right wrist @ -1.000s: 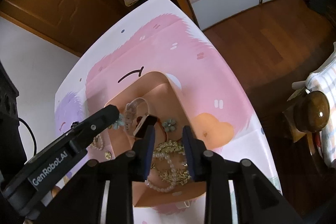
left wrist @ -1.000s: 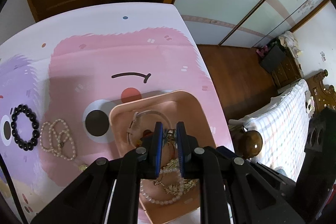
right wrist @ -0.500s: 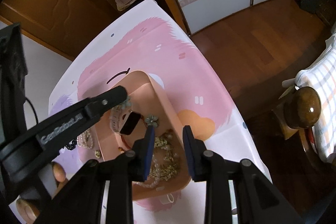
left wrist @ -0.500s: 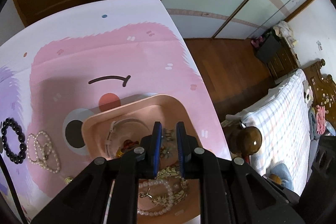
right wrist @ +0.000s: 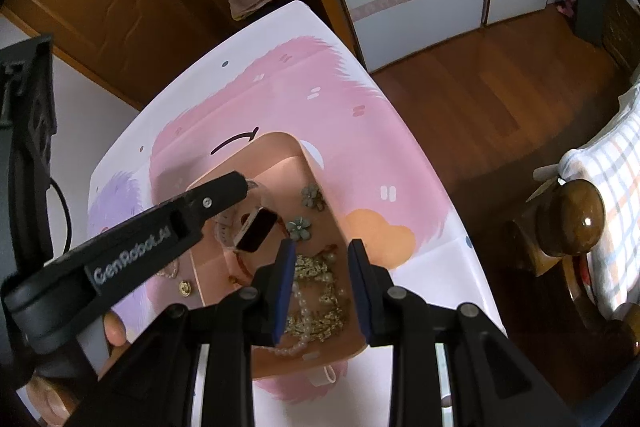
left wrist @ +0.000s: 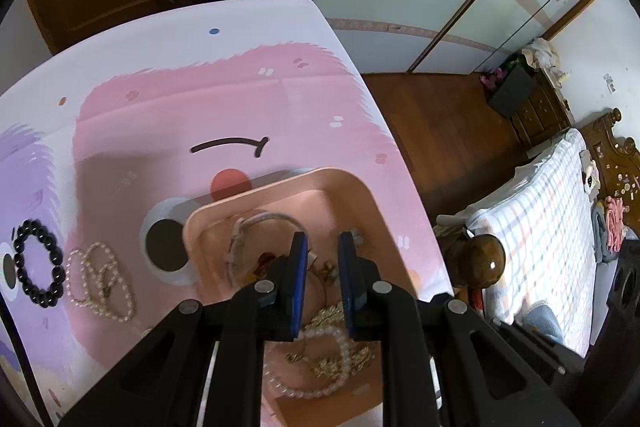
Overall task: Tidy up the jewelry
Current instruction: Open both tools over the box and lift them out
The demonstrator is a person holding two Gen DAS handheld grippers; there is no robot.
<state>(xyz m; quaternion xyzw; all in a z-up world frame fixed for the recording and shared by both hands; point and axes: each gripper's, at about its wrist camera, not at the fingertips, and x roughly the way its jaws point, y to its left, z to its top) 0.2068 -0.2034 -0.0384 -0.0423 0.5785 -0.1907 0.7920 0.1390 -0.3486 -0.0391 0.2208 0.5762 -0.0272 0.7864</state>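
A peach tray (left wrist: 280,187) (right wrist: 308,155) on the cartoon table mat holds a watch with a pale strap (right wrist: 256,227), two flower earrings (right wrist: 299,227), gold chains (right wrist: 316,267) and a pearl bracelet (left wrist: 312,387). My left gripper (left wrist: 322,251) hovers above the tray, jaws a little apart, nothing between them. It also shows in the right wrist view (right wrist: 240,183) over the watch. My right gripper (right wrist: 322,247) is open and empty above the gold chains. A black bead bracelet (left wrist: 38,263) and a pearl strand (left wrist: 100,281) lie on the mat left of the tray.
The table edge (left wrist: 400,155) drops to a wooden floor on the right. A bed with a checked cover (left wrist: 540,227) and a wooden bedpost knob (left wrist: 478,261) stand close by. A small gold piece (right wrist: 184,287) lies on the mat beside the tray.
Both grippers have lifted and drawn back from the tray, so more of the table shows. The left view swung right, then back left. Jaw gaps look unchanged.
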